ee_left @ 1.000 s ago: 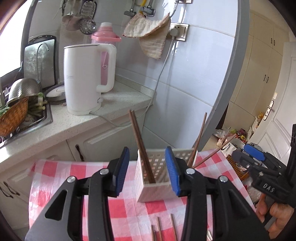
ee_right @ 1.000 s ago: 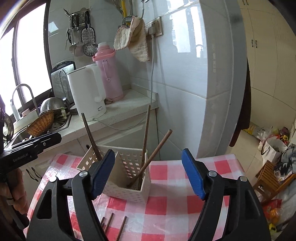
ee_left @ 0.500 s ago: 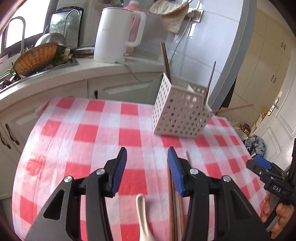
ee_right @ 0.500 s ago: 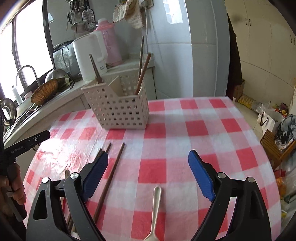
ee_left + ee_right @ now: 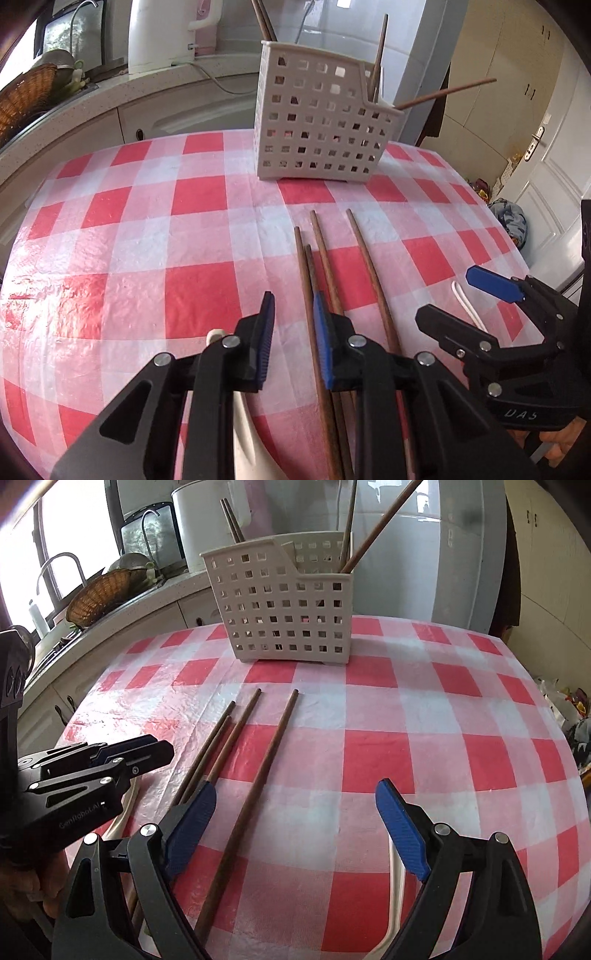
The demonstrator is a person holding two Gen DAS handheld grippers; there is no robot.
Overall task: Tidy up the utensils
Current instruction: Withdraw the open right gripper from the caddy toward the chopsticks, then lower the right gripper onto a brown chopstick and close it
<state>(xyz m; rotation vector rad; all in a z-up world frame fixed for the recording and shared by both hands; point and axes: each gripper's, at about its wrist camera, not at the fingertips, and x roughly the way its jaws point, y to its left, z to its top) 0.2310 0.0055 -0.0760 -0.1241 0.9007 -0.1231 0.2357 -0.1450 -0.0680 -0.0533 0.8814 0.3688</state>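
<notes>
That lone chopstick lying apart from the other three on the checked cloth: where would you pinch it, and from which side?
Probably mid-shaft, from above. The lone chopstick lies flat on the tablecloth, thin and long, with clear cloth on both sides there. The right hand-held gripper, jaws wide open, already straddles it; one finger would go on each side, across its length.

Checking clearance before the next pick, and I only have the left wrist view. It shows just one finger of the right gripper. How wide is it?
Observer: The right gripper is wide open. Its fingers have just been opening and grip nothing.
Operator: Anything in the gap?
Observer: One loose chopstick lies flat on the tablecloth between the fingers, touching neither.
Operator: And the white spoon next to it?
Observer: The spoon has its handle running under the finger on the picture's right, outside the gap.
</notes>
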